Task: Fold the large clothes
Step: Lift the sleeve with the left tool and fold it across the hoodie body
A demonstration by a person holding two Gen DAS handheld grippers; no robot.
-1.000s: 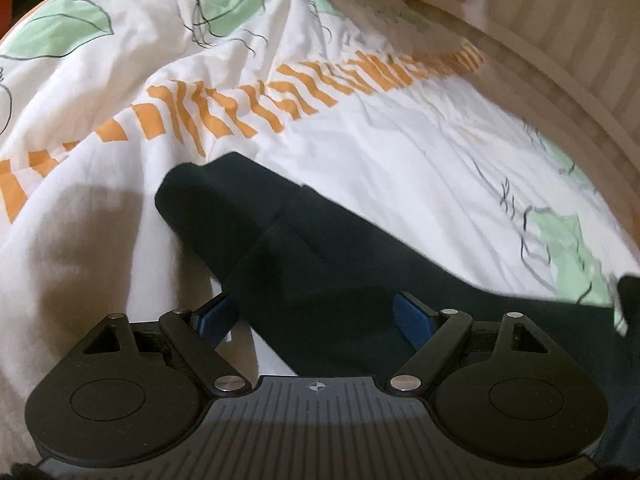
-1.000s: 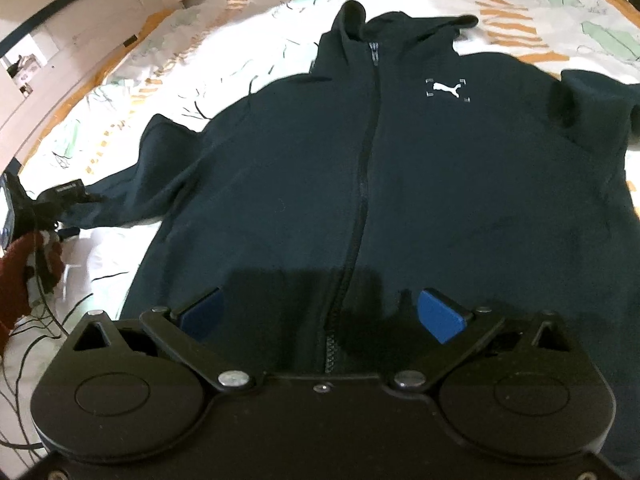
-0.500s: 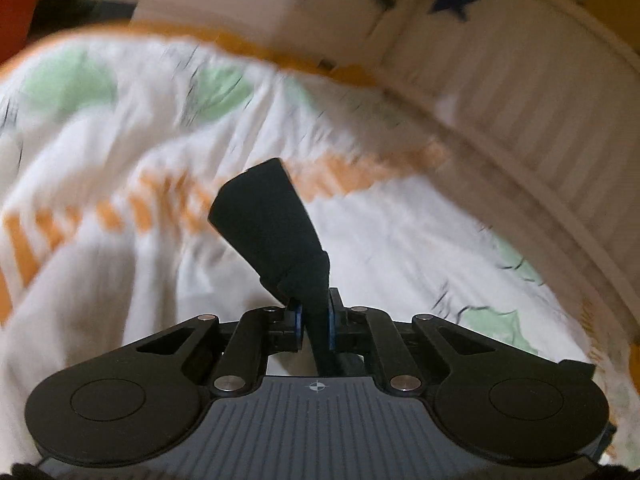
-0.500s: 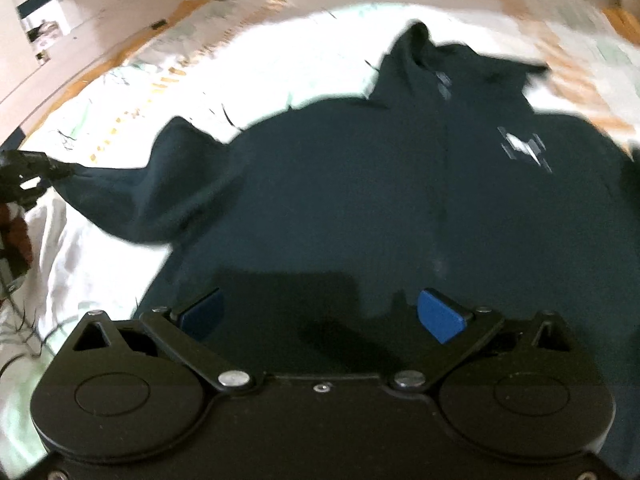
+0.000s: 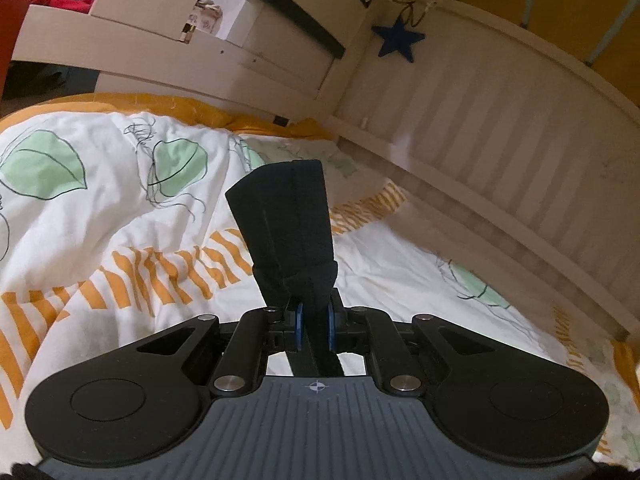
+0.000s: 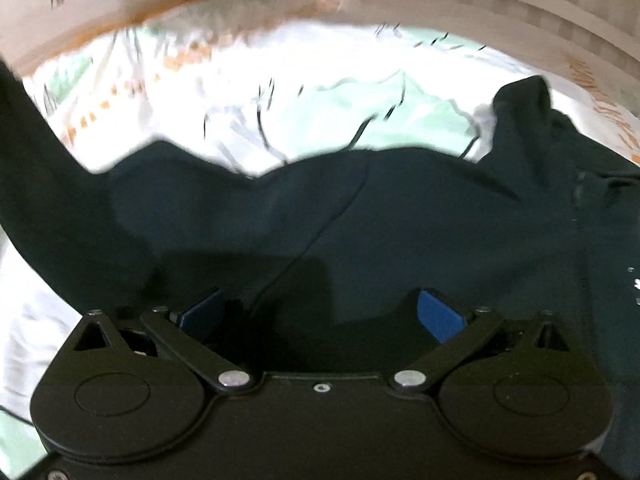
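Observation:
A dark navy zip hoodie (image 6: 400,220) lies spread on the bed. My left gripper (image 5: 313,326) is shut on the end of its sleeve (image 5: 288,216) and holds the cuff lifted above the duvet, sticking up past the fingertips. In the right wrist view that sleeve (image 6: 36,184) rises to the upper left. My right gripper (image 6: 320,312) is open and empty, low over the hoodie's body near the shoulder seam. The zipper (image 6: 580,232) and hood (image 6: 520,108) are at the right. The right view is blurred.
The white duvet (image 5: 120,220) with green leaves and orange stripes covers the bed. A slatted cream bed rail (image 5: 500,160) runs along the far and right side. A dark blue star (image 5: 398,38) hangs on it. Shelves (image 5: 200,28) stand behind.
My left gripper shut on the sleeve end and lifted it off the duvet. My right gripper, still open, swung left over the hoodie toward the raised sleeve's shoulder.

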